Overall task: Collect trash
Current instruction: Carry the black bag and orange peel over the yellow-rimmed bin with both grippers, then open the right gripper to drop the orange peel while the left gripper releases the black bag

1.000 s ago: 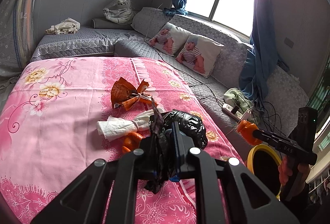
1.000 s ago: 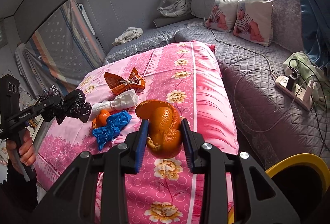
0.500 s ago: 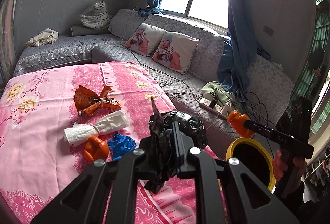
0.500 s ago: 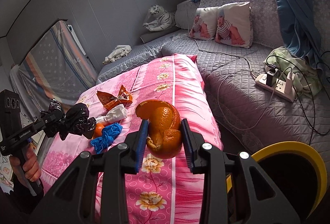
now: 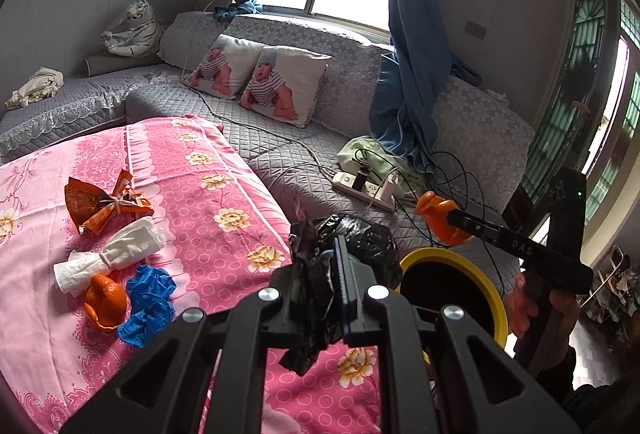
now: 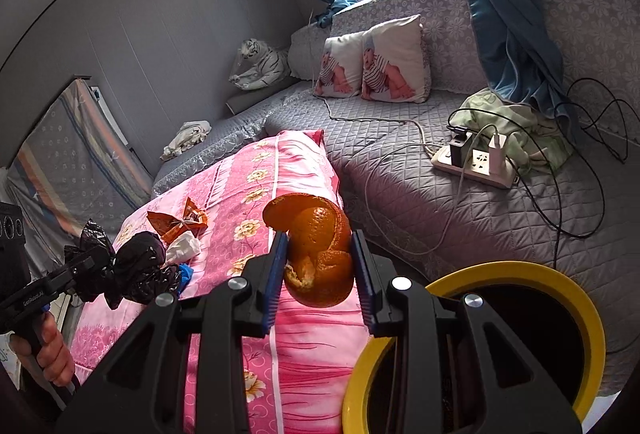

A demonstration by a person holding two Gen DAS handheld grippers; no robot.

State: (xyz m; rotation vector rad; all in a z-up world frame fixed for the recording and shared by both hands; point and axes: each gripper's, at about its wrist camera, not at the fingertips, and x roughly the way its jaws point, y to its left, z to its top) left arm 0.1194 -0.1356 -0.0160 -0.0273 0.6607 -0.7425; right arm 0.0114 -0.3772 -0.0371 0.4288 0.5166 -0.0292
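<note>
My left gripper (image 5: pixel 324 286) is shut on a crumpled black plastic bag (image 5: pixel 352 242), held above the pink table's right edge, next to the yellow-rimmed bin (image 5: pixel 492 290). My right gripper (image 6: pixel 320 266) is shut on an orange peel (image 6: pixel 320 250), held just left of the bin (image 6: pixel 520 274). It also shows in the left wrist view (image 5: pixel 438 218), above the bin's far side. On the pink cloth (image 5: pixel 224 186) lie an orange wrapper (image 5: pixel 104 202), a white tissue roll (image 5: pixel 112 254), another orange peel (image 5: pixel 106 300) and a blue crumpled glove (image 5: pixel 148 298).
A grey quilted sofa (image 5: pixel 304 162) wraps around behind the table, with two baby-print pillows (image 5: pixel 260 82). A white power strip (image 6: pixel 476 162) with chargers and black cables lies on the sofa near the bin. A blue curtain (image 5: pixel 412 54) hangs by the window.
Both grippers have moved right, off the table toward the yellow bin, each carrying its load. The bin now shows larger in both views.
</note>
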